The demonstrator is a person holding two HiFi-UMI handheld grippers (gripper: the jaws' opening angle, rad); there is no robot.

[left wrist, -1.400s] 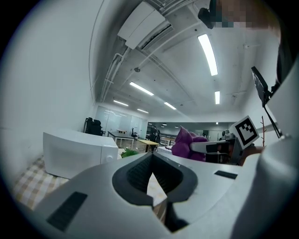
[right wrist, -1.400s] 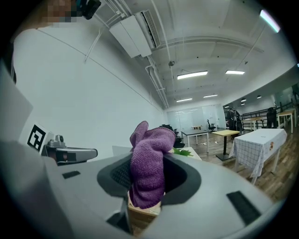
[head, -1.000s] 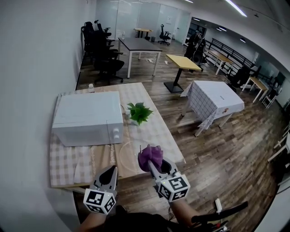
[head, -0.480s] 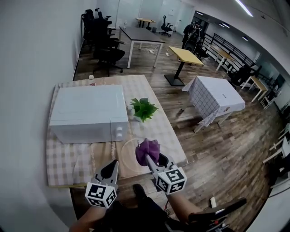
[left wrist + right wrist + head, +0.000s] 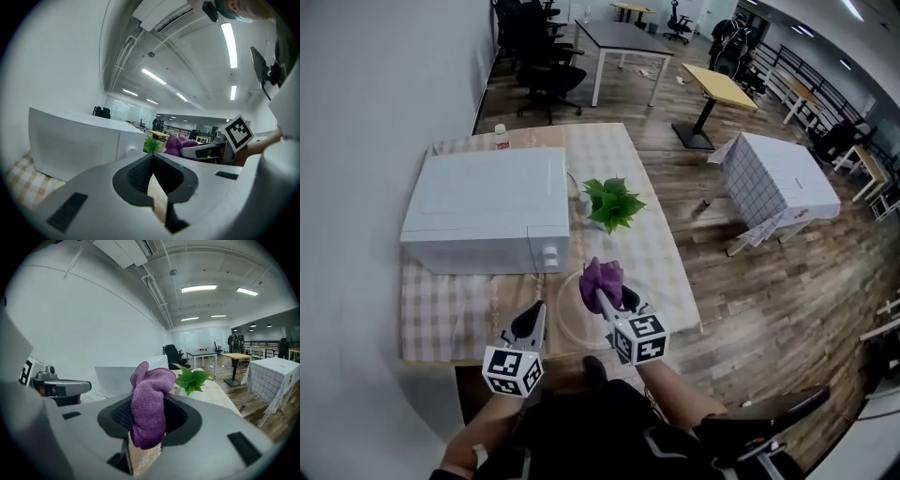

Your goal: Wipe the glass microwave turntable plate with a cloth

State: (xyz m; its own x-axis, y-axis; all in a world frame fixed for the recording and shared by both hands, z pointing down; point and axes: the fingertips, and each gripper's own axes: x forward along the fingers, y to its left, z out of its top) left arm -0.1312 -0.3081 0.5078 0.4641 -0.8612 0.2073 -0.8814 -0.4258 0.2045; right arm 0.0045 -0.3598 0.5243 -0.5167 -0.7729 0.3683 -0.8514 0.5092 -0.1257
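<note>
Two tongs: left tongs (image 5: 152, 164) together, empty; right tongs (image 5: 603, 298) on cloth (image 5: 149, 408).

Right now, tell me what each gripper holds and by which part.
The right gripper is shut on the purple cloth, pinched at its bunched middle, ends sticking out. The left gripper holds nothing; its jaws are together.

Microwave (image 5: 483, 211) and plant (image 5: 612, 203) seemingly crowd behind the plate (image 5: 570, 321).
</note>
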